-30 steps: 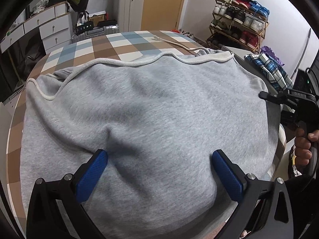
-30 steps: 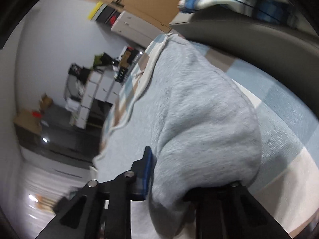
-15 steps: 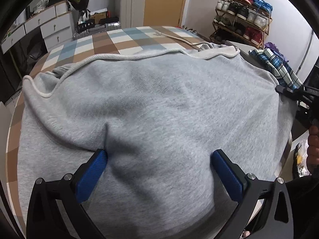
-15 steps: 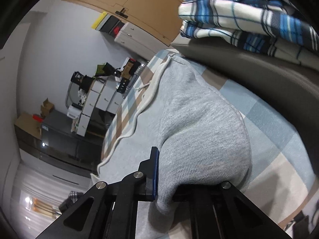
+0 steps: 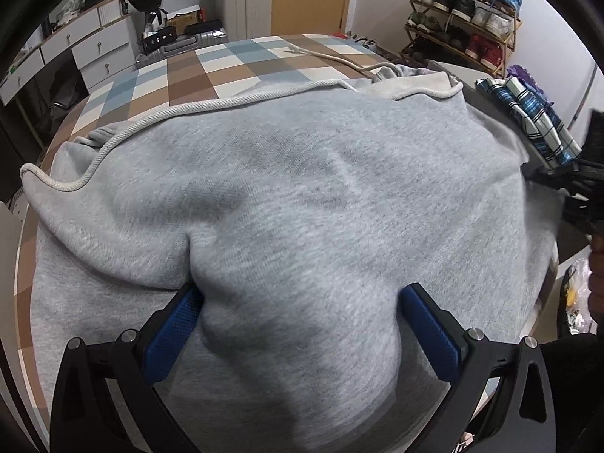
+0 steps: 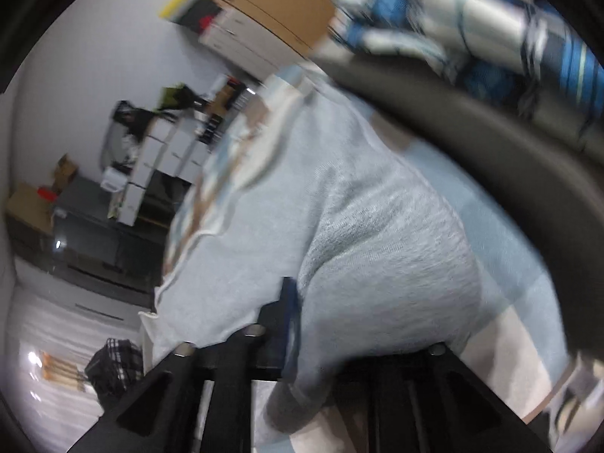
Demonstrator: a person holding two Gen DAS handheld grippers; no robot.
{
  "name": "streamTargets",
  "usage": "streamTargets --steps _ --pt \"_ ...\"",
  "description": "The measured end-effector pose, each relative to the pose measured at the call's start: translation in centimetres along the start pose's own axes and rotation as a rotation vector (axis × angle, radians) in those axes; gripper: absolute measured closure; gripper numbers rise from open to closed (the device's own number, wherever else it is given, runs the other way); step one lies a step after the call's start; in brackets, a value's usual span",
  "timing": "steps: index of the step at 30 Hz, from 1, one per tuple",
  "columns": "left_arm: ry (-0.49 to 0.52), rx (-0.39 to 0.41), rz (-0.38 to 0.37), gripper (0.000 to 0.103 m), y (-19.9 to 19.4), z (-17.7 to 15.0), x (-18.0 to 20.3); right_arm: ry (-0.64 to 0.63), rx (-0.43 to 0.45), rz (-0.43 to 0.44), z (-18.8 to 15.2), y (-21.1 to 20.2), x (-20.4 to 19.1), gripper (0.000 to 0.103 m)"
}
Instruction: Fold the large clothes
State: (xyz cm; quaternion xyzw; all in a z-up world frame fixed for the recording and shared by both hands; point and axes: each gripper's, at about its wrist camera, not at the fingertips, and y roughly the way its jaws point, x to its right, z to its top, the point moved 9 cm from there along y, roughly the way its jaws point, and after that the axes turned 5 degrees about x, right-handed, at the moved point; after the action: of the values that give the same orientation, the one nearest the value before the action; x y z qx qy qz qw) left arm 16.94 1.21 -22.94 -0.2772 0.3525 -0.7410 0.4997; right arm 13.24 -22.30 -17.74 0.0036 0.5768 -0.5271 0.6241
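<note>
Grey hoodie spread over checkered bed cover, drawcord trailing along far edge. Left gripper jaws wide, bulge of hoodie fabric between blue pads; pads touch its sides, firm clamp unclear. Right gripper view motion-blurred: jaws just been opening, fabric fold still between them, right finger hidden under cloth. Plaid garment on dark surface beside bed, partly cut off.
</note>
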Motion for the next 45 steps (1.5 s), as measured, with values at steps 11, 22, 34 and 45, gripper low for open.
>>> streamTargets --steps 11,22,34,45 --pt "0.017 0.01 -0.068 0.001 -0.5 0.0 -0.4 0.03 0.011 -0.029 0.8 3.7 -1.5 0.025" --pt "0.024 0.01 -0.059 0.001 -0.1 -0.4 0.2 -0.218 0.165 -0.061 0.7 1.4 -4.3 0.081" --pt "0.052 -0.018 -0.06 0.001 1.3 0.5 4.9 -0.369 0.252 -0.107 4.1 -2.1 -6.5 0.09" --pt "-0.239 0.053 -0.449 0.007 -6.0 1.7 0.4 -0.865 0.338 -0.13 0.2 -4.1 -22.8 0.09"
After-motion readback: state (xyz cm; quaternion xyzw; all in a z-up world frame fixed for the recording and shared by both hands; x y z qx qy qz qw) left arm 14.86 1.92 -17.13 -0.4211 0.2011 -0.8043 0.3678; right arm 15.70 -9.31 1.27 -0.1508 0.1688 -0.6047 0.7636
